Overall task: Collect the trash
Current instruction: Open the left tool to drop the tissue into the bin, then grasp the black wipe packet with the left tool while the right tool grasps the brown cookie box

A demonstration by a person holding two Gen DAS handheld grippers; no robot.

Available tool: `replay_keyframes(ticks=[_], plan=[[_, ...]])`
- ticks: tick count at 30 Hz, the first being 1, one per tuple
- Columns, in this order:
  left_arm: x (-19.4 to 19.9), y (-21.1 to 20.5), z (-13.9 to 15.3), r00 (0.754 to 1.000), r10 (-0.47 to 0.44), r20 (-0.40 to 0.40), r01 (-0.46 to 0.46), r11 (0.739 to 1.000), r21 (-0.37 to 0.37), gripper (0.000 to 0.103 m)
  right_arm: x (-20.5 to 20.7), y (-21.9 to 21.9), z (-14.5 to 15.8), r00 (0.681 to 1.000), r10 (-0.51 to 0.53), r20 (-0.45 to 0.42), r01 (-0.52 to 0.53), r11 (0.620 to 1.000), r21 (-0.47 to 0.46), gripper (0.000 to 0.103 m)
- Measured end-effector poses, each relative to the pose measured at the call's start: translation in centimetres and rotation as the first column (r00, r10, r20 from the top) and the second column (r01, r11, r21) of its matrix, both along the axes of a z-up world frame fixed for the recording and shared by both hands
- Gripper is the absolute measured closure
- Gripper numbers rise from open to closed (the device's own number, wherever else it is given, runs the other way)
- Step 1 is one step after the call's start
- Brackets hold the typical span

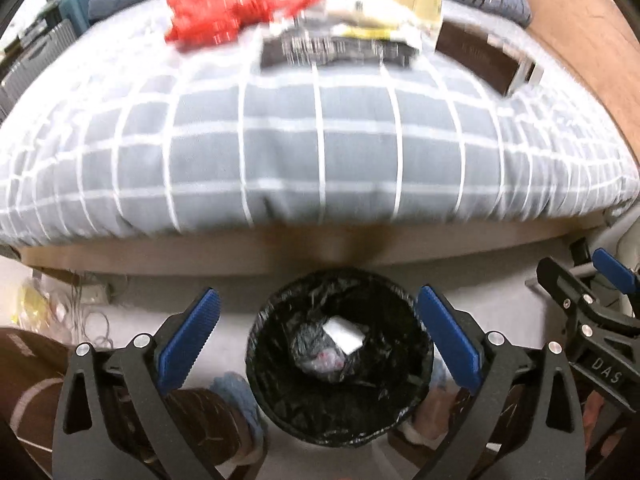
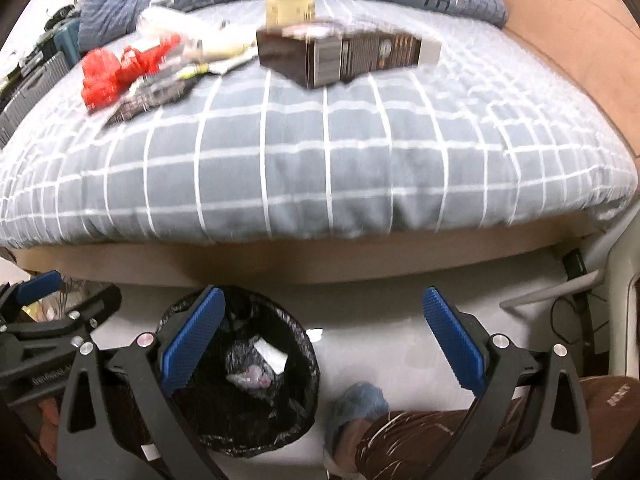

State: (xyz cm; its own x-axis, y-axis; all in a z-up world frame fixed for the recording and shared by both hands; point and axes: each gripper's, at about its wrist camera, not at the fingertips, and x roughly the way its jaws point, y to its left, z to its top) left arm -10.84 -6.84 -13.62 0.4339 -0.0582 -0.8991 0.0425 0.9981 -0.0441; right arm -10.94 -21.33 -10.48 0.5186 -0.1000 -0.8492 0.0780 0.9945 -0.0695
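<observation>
**Operator:** Left wrist view first. My left gripper (image 1: 318,338) hangs over the black-lined bin (image 1: 340,354) at the lower middle of the frame, jaws spread wide with nothing between them. A white scrap (image 1: 343,335) already lies in the bin. The rest of the trash sits along the top of the frame on the checked bed (image 1: 320,148): a red plastic bag (image 1: 208,12), a dark flat packet (image 1: 340,50) and a brown box (image 1: 486,60).

**Observer:** What worries you?

**Operator:** The picture is smeared, so I judge a fast reach to the pile could land the jaws on bedding instead of a wrapper. My feet in blue shoe covers (image 1: 236,390) stand tight against the bin; a nudge could tip it.

**Observer:** And the right wrist view?

**Operator:** My right gripper (image 2: 322,338) is released too, pitched steeply down at the bare floor (image 2: 380,340), with the bin at the lower left behind one blue pad. The brown box lies top centre. The two grippers hang close side by side, so I judge a clash possible.
</observation>
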Motion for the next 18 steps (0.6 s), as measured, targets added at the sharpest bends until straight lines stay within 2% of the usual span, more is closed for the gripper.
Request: replay_keyframes(ticks=[9,18], plan=[[2.0,1.5,4.7,0.997,0.015,0.075,-0.014,1.000,-0.013,0.006,1.1,-0.9,4.8,0.996,-0.023,0.089,0.024,1.000,-0.002,0.007],[7.1,1.0,8.0,0.994,-0.044,0.099,0.046,0.999,-0.020,0.006,6.3,-2.3,10.7,0.987,-0.064,0.147,0.062,0.998,0.020,0.007]])
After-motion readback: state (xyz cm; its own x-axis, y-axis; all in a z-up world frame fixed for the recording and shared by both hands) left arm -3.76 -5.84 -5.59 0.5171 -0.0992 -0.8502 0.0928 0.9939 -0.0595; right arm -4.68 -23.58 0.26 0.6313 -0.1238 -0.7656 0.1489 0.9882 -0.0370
